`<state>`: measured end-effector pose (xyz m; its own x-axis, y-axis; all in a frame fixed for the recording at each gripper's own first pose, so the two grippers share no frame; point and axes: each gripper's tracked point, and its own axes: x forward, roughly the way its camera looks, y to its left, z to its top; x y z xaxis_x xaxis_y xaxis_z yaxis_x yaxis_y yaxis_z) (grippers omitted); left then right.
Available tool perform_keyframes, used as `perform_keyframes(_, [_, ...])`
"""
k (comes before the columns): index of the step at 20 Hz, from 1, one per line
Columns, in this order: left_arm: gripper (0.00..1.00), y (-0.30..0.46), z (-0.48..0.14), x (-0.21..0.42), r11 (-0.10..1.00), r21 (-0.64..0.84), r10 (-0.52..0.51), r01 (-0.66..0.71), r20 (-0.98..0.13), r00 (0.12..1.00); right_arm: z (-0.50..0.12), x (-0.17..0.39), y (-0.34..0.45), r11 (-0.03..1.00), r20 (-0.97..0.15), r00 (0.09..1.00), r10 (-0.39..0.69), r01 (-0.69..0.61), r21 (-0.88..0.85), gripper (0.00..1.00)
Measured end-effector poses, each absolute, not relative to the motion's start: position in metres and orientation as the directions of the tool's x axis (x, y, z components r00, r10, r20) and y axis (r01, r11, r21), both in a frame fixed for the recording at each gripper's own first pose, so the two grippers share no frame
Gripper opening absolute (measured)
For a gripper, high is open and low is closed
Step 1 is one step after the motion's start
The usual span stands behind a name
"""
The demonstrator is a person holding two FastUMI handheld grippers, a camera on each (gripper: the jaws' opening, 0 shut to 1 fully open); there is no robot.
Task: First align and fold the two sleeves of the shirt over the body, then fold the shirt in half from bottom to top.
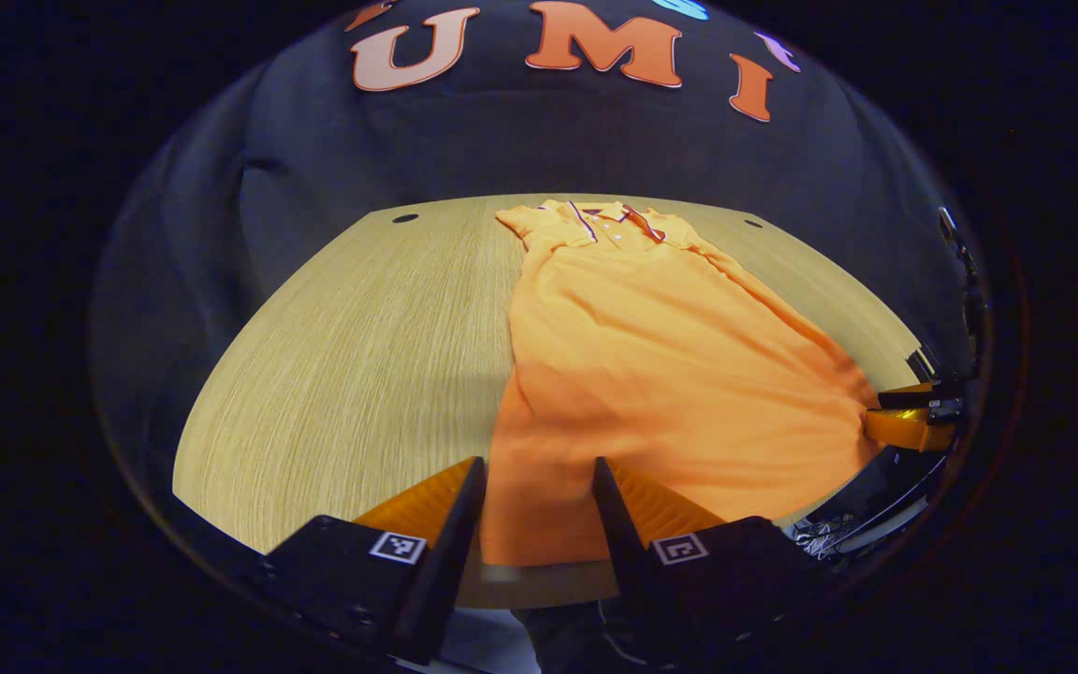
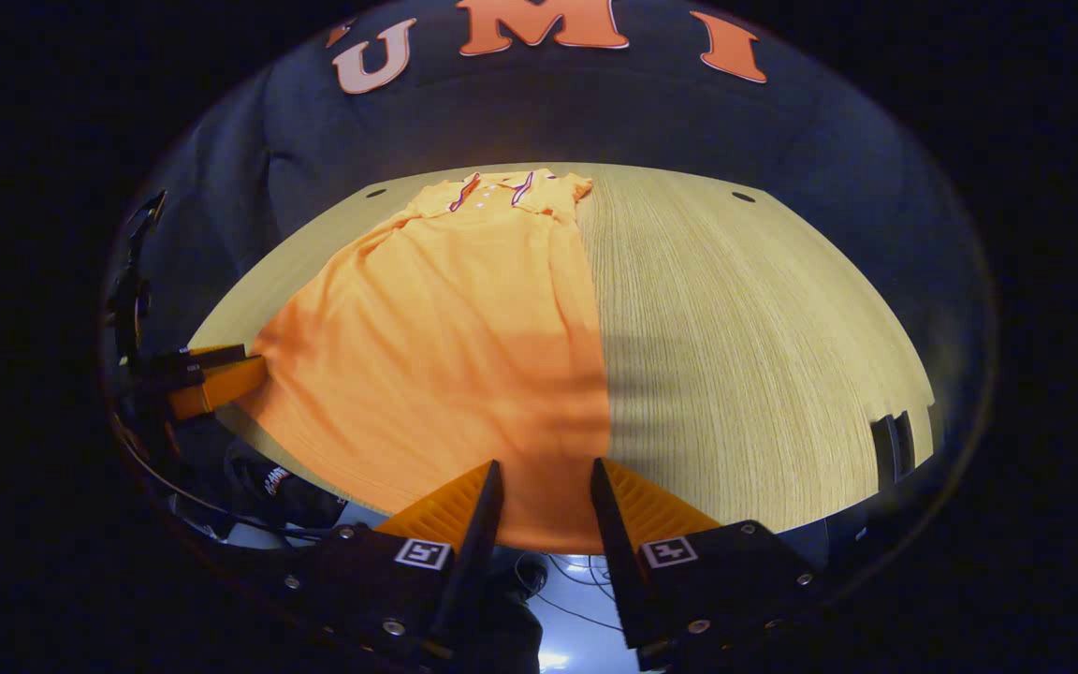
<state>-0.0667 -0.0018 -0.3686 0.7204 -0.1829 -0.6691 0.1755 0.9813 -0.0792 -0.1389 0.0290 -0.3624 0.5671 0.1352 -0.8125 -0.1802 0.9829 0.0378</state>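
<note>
An orange polo shirt point(image 1: 670, 356) lies flat on the wooden table point(image 1: 342, 374), collar point(image 1: 619, 223) at the far end, with no sleeve sticking out past its sides. My left gripper point(image 1: 539, 463) is open at the near hem, and the shirt's left bottom corner lies between its fingers. In the right gripper view the same shirt point(image 2: 445, 346) runs away from me. My right gripper point(image 2: 546, 465) is open over the right bottom corner of the hem. Each gripper also appears in the other's view, at the hem's opposite corner: the right gripper point(image 1: 913, 417) and the left gripper point(image 2: 211, 379).
Bare table point(image 2: 754, 374) stretches on both sides of the shirt. Small dark holes point(image 1: 405, 218) point(image 2: 743, 197) sit near the far corners. A dark bracket point(image 2: 893, 445) stands at the table's right edge. Cables point(image 2: 576, 571) hang below the front edge.
</note>
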Motion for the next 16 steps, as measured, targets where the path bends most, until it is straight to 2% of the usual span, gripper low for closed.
perform_keyframes(1, [0.58, -0.007, -0.369, -0.066, 0.98, -0.083, -0.191, 0.183, -0.673, 0.714, -0.362, -0.139, 0.029, 0.988, -0.822, 0.556, 0.128, -0.144, 0.057, 0.42])
perform_keyframes(2, [0.49, -0.014, -0.367, -0.067, 0.976, -0.097, -0.209, 0.195, -0.675, 0.707, -0.362, -0.138, 0.028, 0.991, -0.826, 0.549, 0.127, -0.107, 0.082, 0.36])
perform_keyframes(3, [0.31, -0.018, -0.367, -0.067, 0.977, -0.105, -0.208, 0.188, -0.682, 0.701, -0.363, -0.137, 0.032, 0.989, -0.833, 0.535, 0.143, -0.11, 0.1, 0.21])
perform_keyframes(4, [0.17, -0.016, -0.367, -0.066, 0.979, -0.105, -0.199, 0.176, -0.695, 0.691, -0.362, -0.136, 0.034, 0.988, -0.838, 0.525, 0.149, -0.117, 0.103, 0.21])
perform_keyframes(5, [0.12, -0.016, -0.367, -0.066, 0.979, -0.109, -0.197, 0.172, -0.709, 0.677, -0.362, -0.137, 0.035, 0.986, -0.846, 0.508, 0.158, -0.12, 0.112, 0.2])
perform_keyframes(6, [0.12, -0.019, -0.367, -0.064, 0.977, -0.13, -0.211, 0.17, -0.716, 0.666, -0.362, -0.137, 0.033, 0.988, -0.856, 0.495, 0.151, -0.103, 0.115, 0.21])
perform_keyframes(7, [0.12, -0.023, -0.362, -0.067, 0.978, -0.142, -0.209, 0.154, -0.724, 0.657, -0.364, -0.133, 0.037, 0.986, -0.848, 0.504, 0.165, -0.084, 0.142, 0.01])
perform_keyframes(8, [0.01, -0.02, -0.366, -0.063, 0.977, -0.146, -0.214, 0.158, -0.731, 0.648, -0.361, -0.133, 0.041, 0.983, -0.855, 0.486, 0.181, -0.086, 0.159, 0.01])
perform_keyframes(11, [0.01, -0.023, -0.366, -0.06, 0.975, -0.132, -0.217, 0.179, -0.745, 0.631, -0.36, -0.129, 0.044, 0.98, -0.852, 0.485, 0.2, -0.104, 0.171, 0.01])
perform_keyframes(16, [0.01, -0.035, -0.34, -0.047, 0.969, -0.174, -0.247, 0.175, -0.711, 0.658, -0.334, -0.108, 0.07, 0.937, -0.786, 0.515, 0.341, -0.119, 0.328, 0.01])
